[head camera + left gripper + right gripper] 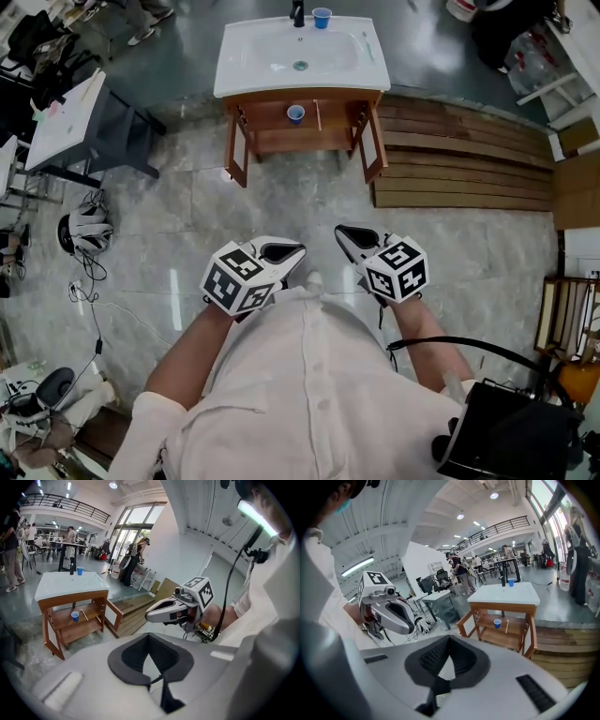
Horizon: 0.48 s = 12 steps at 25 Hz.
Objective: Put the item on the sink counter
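Currently the left gripper [281, 251] and right gripper [354, 234] are hovering clenched, holding nothing. Two blue cups are sitting well ahead of both: top cup [322, 17] on the sink counter [234, 80], lower cup [295, 113] on the shelf [335, 115] beneath.

White sink counter [244, 56] on a wooden stand [234, 150], standing on the grey tiled floor [281, 206]. Up top, a blue cup [322, 17] sits just beside the dark faucet [298, 13] at the back edge. The lower shelf [339, 117] has a second blue cup [295, 113] with a thin stick [318, 114] near it. Wooden planks [450, 159] cover the floor right of the stand.
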Available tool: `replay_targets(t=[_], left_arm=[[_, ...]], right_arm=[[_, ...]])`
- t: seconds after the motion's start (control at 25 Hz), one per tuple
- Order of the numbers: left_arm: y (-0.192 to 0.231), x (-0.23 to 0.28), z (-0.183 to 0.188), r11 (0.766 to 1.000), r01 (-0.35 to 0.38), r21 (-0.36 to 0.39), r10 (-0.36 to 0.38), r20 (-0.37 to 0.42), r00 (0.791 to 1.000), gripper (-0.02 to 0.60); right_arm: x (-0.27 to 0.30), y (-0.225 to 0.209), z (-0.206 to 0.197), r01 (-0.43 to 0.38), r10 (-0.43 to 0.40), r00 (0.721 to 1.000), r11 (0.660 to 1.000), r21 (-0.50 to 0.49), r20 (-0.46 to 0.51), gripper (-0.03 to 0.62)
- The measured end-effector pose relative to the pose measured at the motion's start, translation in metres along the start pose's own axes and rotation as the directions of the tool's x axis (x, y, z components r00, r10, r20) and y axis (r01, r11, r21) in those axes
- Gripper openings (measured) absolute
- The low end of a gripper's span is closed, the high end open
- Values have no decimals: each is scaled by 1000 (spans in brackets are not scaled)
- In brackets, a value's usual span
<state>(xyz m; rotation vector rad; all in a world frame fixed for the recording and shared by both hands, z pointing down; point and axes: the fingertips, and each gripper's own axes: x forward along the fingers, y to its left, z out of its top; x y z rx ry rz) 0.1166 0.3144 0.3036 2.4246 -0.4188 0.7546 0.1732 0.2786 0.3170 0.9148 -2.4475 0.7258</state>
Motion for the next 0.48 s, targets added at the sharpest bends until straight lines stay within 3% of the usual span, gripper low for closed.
replay_targets(t=[0.48], left_arm=[[-9,-1,-11,1000,-19,-13,19,0,1000,6]], right_arm=[[-6,7,-12,-10,10,1000,1000,-3,0,5]])
